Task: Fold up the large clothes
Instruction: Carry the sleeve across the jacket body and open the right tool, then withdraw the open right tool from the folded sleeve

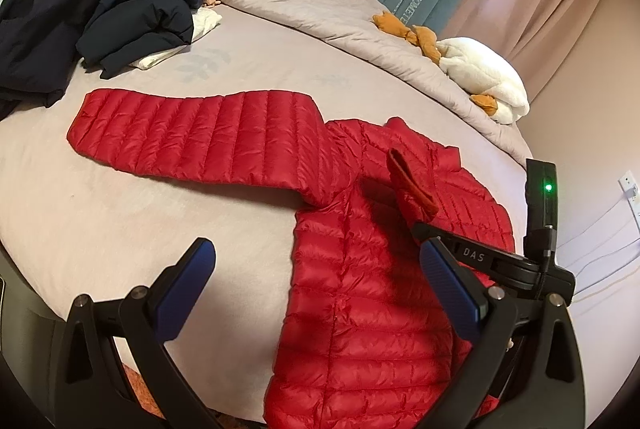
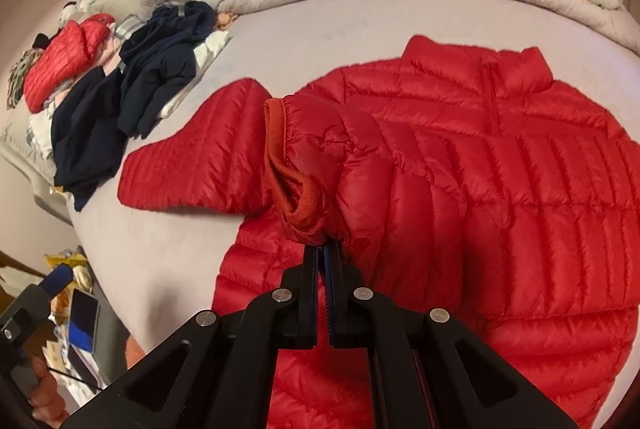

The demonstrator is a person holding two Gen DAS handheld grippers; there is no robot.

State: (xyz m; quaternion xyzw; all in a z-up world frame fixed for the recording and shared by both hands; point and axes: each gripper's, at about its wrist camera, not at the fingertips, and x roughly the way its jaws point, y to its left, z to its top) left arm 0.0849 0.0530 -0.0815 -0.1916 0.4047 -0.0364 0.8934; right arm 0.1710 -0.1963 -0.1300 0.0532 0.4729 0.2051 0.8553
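Two claws work a red jacket (image 2: 460,189) flat on the bed (image 1: 120,189): the right claw (image 2: 326,249) pinches the puffy, light, slippery sleeve's cuff (image 2: 296,185) just ahead, its firmest hold, while only the left view shows the left claw (image 1: 320,293) spread, empty, and the other sleeve (image 1: 192,137) stretched beyond.

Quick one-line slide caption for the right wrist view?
Right gripper, jaws shut on the sleeve cuff, folds it over the red puffer jacket spread on the bed.
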